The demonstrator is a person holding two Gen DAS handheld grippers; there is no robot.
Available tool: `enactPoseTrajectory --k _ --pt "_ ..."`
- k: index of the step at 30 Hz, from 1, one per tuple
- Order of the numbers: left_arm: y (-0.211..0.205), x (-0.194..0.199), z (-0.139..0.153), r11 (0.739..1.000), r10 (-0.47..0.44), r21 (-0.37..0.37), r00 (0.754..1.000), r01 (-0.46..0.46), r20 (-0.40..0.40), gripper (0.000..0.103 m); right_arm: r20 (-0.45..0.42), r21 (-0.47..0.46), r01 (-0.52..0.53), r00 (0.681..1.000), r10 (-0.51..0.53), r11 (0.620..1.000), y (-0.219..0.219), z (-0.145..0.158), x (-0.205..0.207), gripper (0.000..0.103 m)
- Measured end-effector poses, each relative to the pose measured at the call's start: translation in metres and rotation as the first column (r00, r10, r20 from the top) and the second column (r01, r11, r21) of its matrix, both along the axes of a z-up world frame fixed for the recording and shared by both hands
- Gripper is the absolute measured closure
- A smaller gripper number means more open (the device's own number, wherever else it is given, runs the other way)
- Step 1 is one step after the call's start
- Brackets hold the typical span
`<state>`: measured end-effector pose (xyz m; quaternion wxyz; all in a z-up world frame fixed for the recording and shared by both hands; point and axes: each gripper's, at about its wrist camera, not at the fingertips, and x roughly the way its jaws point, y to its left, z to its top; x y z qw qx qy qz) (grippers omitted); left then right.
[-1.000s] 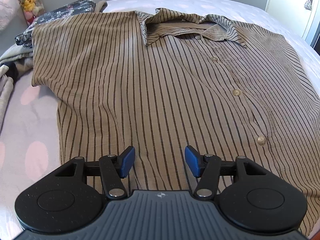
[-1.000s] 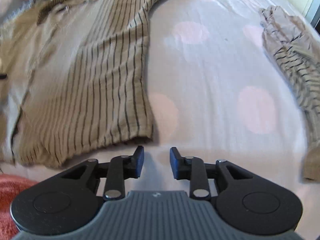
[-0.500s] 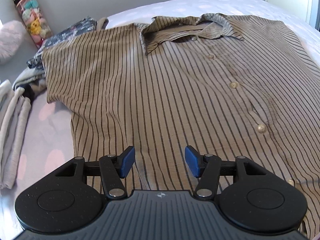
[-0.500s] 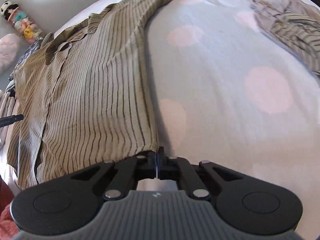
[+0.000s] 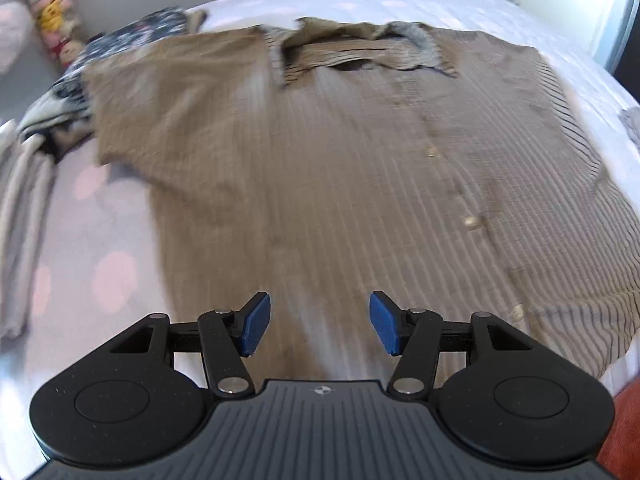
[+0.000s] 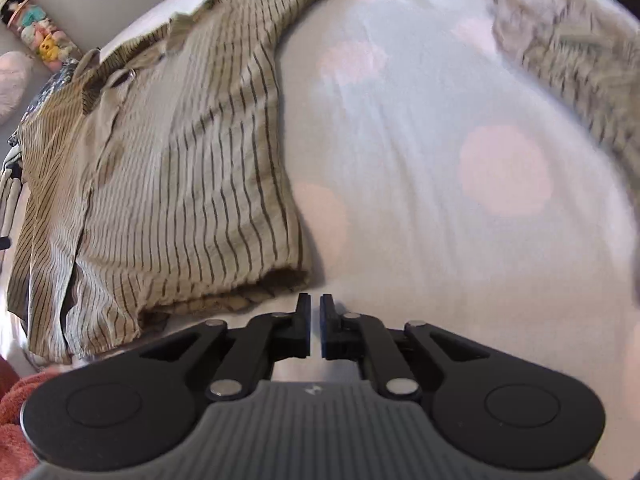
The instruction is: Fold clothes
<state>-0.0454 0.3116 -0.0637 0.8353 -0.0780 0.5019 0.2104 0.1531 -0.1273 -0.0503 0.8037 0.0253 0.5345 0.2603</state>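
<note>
A tan shirt with dark stripes (image 5: 340,160) lies spread front up on the bed, collar (image 5: 360,44) at the far end. My left gripper (image 5: 316,324) hovers over its near hem, open, with nothing between the blue pads. In the right wrist view the shirt (image 6: 180,180) fills the left side, and its near corner is bunched just left of my right gripper (image 6: 315,320). That gripper's jaws are opening. A narrow slit shows between them with no cloth in it.
The white sheet with pink dots (image 6: 420,160) lies bare to the shirt's right. A crumpled striped garment (image 6: 568,52) sits far right. Folded grey clothes (image 5: 20,208), a dark patterned garment (image 5: 120,44) and plush toys (image 5: 52,12) lie left. A red cloth (image 6: 16,420) is near.
The left gripper has pulled up and back, so more of the shirt shows. The right jaws closed at the shirt's corner, then parted to a slit; the corner now lies bunched.
</note>
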Motion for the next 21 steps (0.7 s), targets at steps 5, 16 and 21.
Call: enactPoseTrajectory --k 5,16,21 --pt "0.024 -0.029 0.010 0.994 0.105 -0.017 0.992 -0.106 -0.065 0.050 0.055 0.136 0.010 0.998 -0.017 0.991 0.012 0.034 0.007 0.089" --pt "0.069 -0.068 -0.013 0.965 0.256 -0.015 0.948 -0.263 -0.188 0.050 -0.005 0.274 -0.067 0.997 0.071 0.960 0.165 0.028 -0.001 0.070" --pt "0.079 -0.068 -0.036 0.958 0.261 -0.080 0.952 -0.276 -0.162 0.050 0.093 0.170 -0.097 0.992 0.082 0.981 0.210 0.016 -0.019 0.067"
